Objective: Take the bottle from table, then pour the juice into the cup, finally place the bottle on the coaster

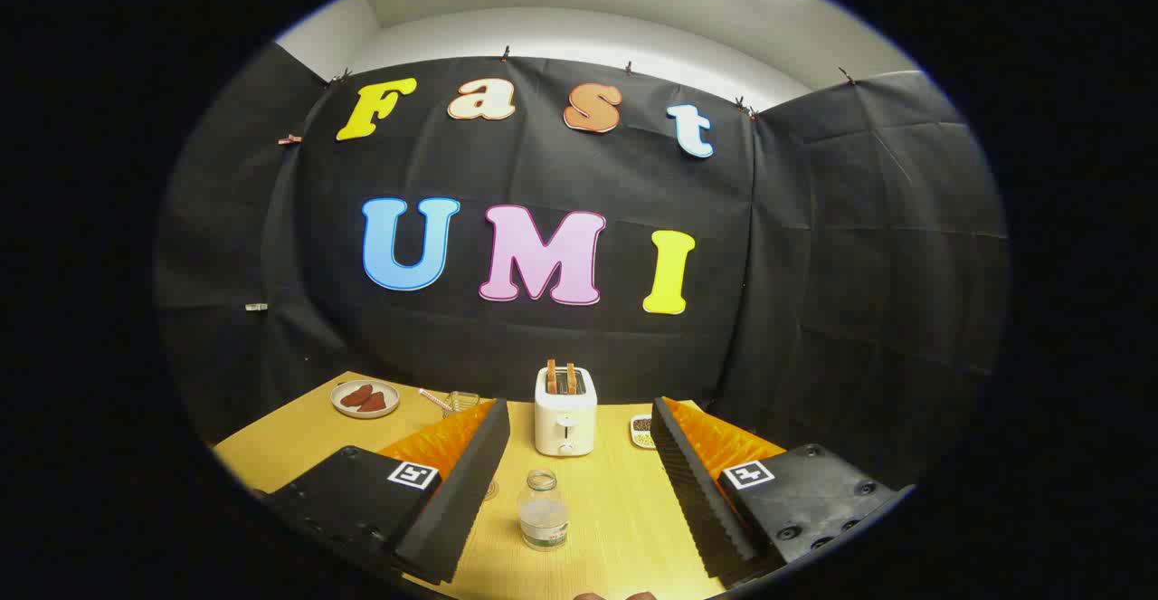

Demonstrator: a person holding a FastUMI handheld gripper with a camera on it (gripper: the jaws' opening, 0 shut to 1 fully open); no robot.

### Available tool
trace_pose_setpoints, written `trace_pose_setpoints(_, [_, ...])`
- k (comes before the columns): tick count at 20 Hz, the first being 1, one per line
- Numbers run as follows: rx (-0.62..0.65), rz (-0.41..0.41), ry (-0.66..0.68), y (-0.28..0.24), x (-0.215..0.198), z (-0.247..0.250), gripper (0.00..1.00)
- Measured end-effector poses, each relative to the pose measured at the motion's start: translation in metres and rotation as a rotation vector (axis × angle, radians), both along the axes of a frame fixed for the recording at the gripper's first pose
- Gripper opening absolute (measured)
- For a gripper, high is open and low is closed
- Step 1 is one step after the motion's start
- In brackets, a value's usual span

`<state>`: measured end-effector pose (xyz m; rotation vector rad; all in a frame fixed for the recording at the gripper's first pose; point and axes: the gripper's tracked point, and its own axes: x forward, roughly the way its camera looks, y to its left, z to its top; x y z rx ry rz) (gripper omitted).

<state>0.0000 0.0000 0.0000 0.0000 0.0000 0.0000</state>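
The claw (pixel 579 482) is wide apart and holds nothing. The bottle (pixel 543 511) stands upright on the bench (pixel 615 509) in the lower middle of the frame, between the two fingers and closer to the left one. It has no cap, and some clear liquid fills its lower part.

The main risk is the off-centre position. If the claw closes from here, the left finger would probably touch first and push the bottle sideways, and it could tip and spill through the open mouth. A grip too high, near the narrow neck, could also slip.

The toaster (pixel 564 410) stands just beyond the bottle, so a long forward push may hit it. I cannot make out a cup or coaster with certainty.
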Motion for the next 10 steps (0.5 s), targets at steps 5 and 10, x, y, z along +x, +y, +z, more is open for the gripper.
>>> trace_pose_setpoints(5, [0.009, 0.013, 0.026, 0.009, -0.001, -0.01, 0.98])
trace_pose_setpoints(10, [0.028, 0.04, 0.052, 0.017, -0.002, -0.018, 0.98])
